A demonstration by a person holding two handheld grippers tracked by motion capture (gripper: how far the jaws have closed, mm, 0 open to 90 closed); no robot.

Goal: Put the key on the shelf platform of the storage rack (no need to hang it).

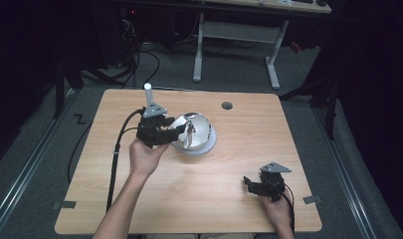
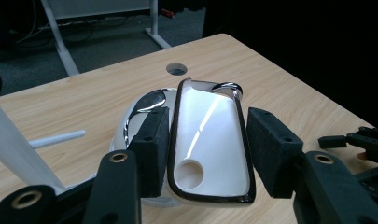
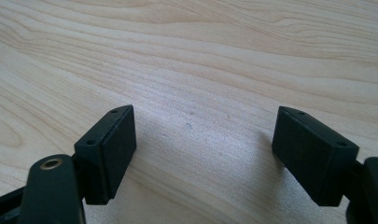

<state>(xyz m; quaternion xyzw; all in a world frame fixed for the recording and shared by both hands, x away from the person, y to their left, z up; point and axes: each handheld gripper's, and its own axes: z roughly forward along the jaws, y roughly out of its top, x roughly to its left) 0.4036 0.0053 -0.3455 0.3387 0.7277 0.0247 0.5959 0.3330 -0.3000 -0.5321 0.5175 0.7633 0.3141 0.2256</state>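
Spanning the desk (image 1: 189,199), I read an approach-to-grasp step. Mirror (image 1: 191,132) stands left of centre; my left claw (image 2: 203,149) brackets it, jaws apart, unclosed. Right claw (image 3: 203,154) rests open, empty. Next: close squarely; glass may slip.

Light: bright from overhead onto my table (image 1: 189,199), the room around it nearly black
Glare: a white streak down the glossy white piece (image 2: 210,140) between my left jaws; hot spots on the shiny dome (image 1: 194,130)
Shadows: soft, pooled just under my right gripper (image 3: 203,144)
Focus: wood grain crisp, near jaw bases slightly soft
Quality: high view grainy
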